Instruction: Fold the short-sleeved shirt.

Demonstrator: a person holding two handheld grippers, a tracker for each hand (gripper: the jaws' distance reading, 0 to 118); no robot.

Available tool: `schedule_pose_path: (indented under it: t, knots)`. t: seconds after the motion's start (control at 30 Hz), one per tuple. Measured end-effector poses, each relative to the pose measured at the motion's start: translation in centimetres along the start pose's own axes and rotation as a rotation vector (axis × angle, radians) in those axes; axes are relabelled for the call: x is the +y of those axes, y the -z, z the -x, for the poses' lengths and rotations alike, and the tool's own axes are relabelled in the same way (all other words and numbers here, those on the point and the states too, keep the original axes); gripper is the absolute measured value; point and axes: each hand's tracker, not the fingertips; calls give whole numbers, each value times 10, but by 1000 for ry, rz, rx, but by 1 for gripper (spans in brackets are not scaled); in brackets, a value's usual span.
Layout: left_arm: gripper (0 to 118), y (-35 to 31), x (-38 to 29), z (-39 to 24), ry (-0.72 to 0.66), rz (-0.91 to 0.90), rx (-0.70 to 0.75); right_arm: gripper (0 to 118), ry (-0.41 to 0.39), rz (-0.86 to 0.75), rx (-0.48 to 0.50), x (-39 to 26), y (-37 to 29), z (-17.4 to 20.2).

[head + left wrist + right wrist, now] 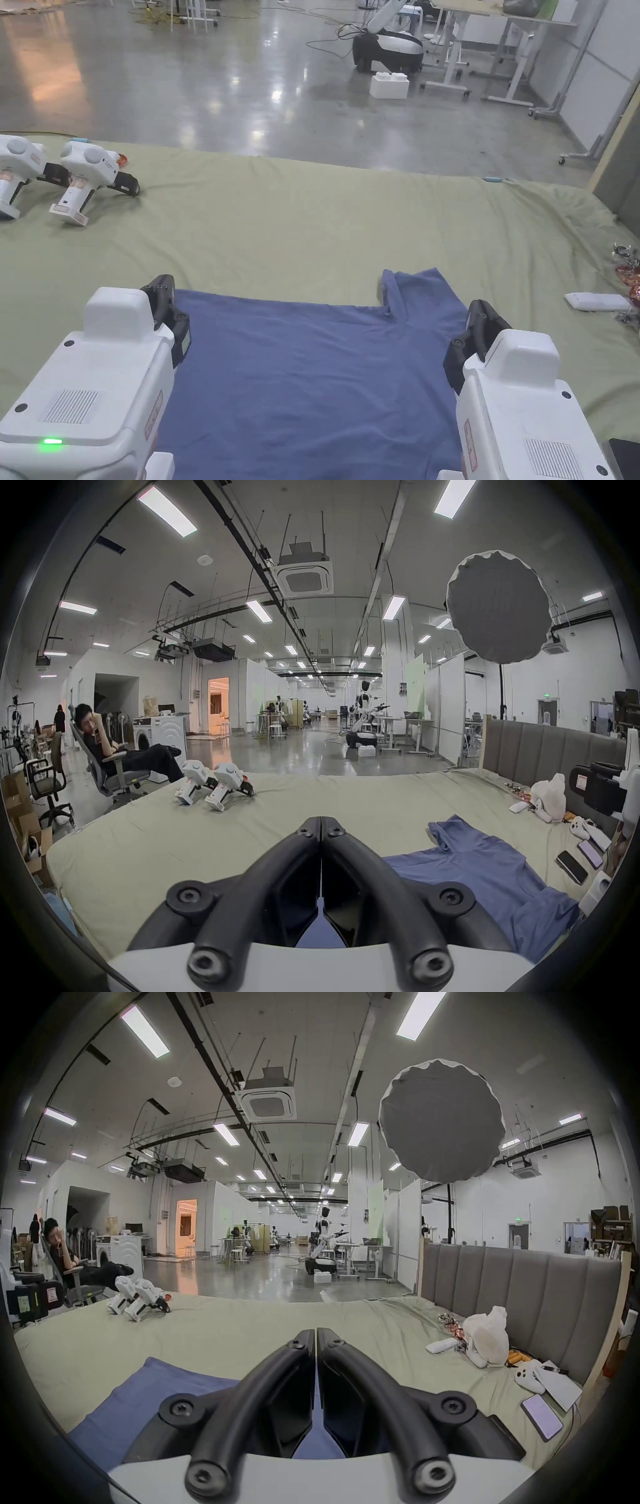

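Shirt (pixel 312 369): blue, short-sleeved, spread flat on the green sheet of the bed (pixel 312 219), between the two tongs, one sleeve (pixel 415 290) pointing to the far side. Fabric looks thin, soft and light; likely to drape and wrinkle, not slip. Best hold, by my judgement: hem corners or shoulder seams, pinching a single edge.

Left tongs (pixel 321 823): jaws together, nothing visibly held between the tips, over the shirt's left edge.

Right tongs (pixel 316 1333): jaws likewise closed, apparently empty, over the right edge.

Spare grippers (pixel 75 178): a pair lying at the far left of the bed.

Writing: small labels on the devices, too small to read.
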Motion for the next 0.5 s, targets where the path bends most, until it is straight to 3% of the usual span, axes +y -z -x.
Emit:
schedule_pose_path:
  t: [0.13,0.33,0.5]
  knots:
    - [0,0,-7,10,-14,62,6,0,0,10,13,-2,2,-1]
    - [0,-11,-43,52,-43,333,-1,0,-16,76,30,-15,6,-4]
    - [0,-27,-78,100,-146,575,15,0,-28,141,49,-29,9,-2]
